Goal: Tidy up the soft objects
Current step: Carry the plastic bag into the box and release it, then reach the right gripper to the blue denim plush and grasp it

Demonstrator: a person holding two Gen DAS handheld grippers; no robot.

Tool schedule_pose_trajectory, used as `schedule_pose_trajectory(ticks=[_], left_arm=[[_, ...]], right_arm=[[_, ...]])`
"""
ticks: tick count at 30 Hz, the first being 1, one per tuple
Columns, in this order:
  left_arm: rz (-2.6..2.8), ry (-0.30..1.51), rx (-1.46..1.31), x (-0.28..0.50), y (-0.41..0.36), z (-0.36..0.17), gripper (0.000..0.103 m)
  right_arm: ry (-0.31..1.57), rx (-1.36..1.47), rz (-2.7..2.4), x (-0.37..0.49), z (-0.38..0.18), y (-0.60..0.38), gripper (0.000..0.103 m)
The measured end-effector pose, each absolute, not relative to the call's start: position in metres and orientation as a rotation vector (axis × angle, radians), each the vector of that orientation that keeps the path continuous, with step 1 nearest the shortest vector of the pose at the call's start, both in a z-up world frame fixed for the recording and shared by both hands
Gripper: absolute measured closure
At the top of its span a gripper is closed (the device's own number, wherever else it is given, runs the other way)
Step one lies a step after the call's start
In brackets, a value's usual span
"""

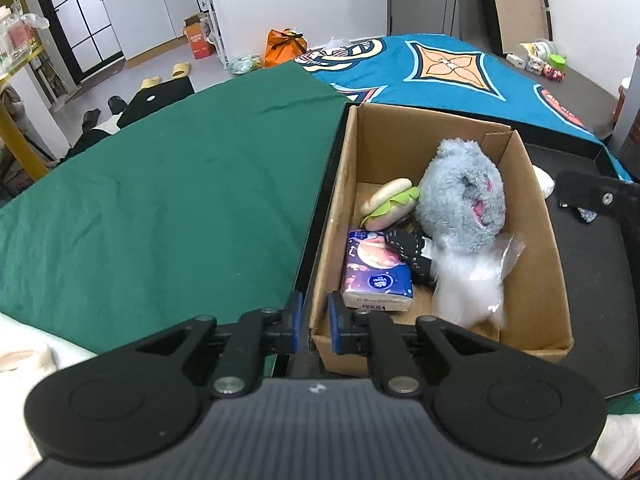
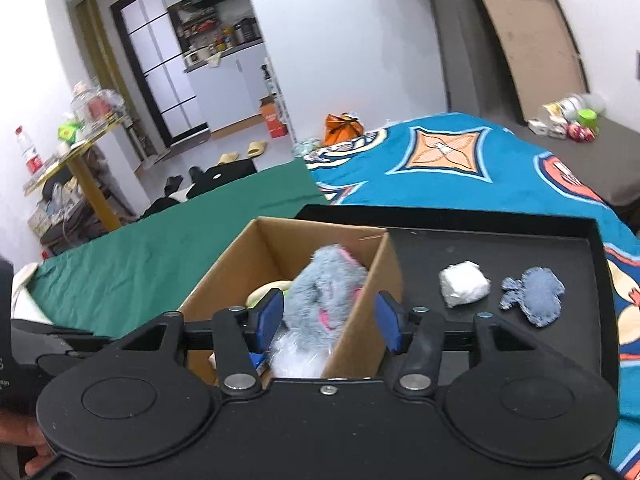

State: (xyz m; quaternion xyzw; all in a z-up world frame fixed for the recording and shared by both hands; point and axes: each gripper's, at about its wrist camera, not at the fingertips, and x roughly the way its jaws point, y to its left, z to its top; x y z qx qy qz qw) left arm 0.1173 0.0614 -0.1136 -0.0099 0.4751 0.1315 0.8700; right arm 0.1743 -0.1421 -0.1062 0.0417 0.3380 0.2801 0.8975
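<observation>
A cardboard box [image 1: 536, 240] stands on a black tray [image 1: 592, 280]. In it lie a grey-blue plush toy [image 1: 464, 196], a plush burger [image 1: 388, 202], a purple tissue pack [image 1: 378, 276], a black patterned cloth [image 1: 412, 252] and a white fluffy item in clear wrap [image 1: 472, 284]. My left gripper [image 1: 311, 322] is nearly shut and empty, its jaws straddling the box's near left corner. My right gripper [image 2: 328, 320] is open above the box [image 2: 276, 240]; the plush toy [image 2: 324, 284] shows between its jaws, untouched. A white wad [image 2: 464, 288] and a blue-grey fabric piece [image 2: 536, 294] lie on the tray [image 2: 520, 240].
The tray rests on a bed with a green sheet [image 1: 168, 184] and a blue patterned blanket [image 1: 448, 68]. A grey shelf with small bottles [image 2: 568, 120] is at the far right. Slippers and an orange bag [image 1: 286, 44] lie on the floor beyond.
</observation>
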Motion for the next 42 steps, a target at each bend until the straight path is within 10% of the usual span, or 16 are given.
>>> schedule_pose_trajectory(ticks=[15, 42], left_arm=[[0.314, 0.999, 0.046, 0.125, 0.047, -0.106, 0.062], [0.387, 1.010, 0.157, 0.178, 0.023, -0.119, 0.053]], right_arm=[[0.748, 0.115, 0.481, 0.189, -0.131, -0.172, 0.052], [0.772, 0.179, 0.272, 0.246, -0.170, -0.225, 0.045]])
